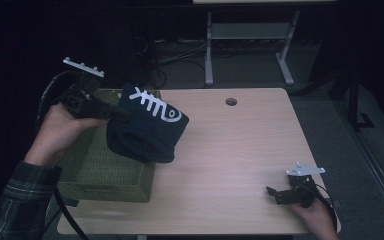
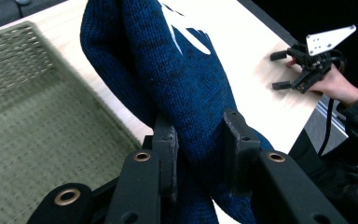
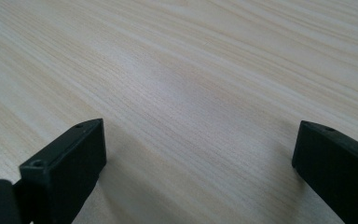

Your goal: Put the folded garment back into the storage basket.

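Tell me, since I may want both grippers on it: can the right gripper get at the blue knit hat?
Probably yes. The right gripper sits open on bare table, nothing between it and the blue knit hat, held by the left gripper over the basket edge.

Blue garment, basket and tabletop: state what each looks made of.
Blue garment: knitted yarn, likely wool or acrylic; matte ribbed stitches show.
Basket: woven fibre or fabric, dull green; tight weave pattern.
Tabletop: light wood or wood-look laminate, smooth; fine grain lines.
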The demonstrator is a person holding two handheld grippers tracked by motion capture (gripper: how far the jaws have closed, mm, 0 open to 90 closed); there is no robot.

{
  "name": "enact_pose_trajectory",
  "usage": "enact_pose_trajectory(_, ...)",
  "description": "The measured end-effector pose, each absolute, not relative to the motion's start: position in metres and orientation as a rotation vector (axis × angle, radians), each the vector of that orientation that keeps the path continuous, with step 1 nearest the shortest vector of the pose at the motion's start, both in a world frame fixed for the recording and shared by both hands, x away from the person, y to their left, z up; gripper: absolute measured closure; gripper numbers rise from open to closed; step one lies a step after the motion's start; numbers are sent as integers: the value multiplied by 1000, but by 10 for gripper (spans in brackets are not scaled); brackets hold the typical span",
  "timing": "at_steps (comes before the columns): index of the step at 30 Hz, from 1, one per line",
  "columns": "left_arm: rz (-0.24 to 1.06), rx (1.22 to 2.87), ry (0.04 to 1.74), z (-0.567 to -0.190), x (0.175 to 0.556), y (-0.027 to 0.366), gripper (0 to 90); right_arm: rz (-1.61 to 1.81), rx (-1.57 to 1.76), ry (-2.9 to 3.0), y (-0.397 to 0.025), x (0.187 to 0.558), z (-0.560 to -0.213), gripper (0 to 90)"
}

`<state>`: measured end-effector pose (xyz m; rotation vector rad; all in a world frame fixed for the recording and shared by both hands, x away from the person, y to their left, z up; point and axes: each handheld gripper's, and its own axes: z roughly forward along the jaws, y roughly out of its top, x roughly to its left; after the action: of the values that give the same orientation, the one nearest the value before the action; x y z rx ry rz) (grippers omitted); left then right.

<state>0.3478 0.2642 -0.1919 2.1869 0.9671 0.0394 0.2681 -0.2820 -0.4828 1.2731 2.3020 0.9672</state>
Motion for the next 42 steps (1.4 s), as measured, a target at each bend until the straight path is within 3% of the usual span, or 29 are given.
enact_pose_trajectory(19,98,2099,1088,-185,330,330,701,963,1279,2294,-282,269,-483,25)
enact_pose_trajectory(42,54,2063,1254,-232,338,368,701,961,1286,2289,-282,269,-483,25)
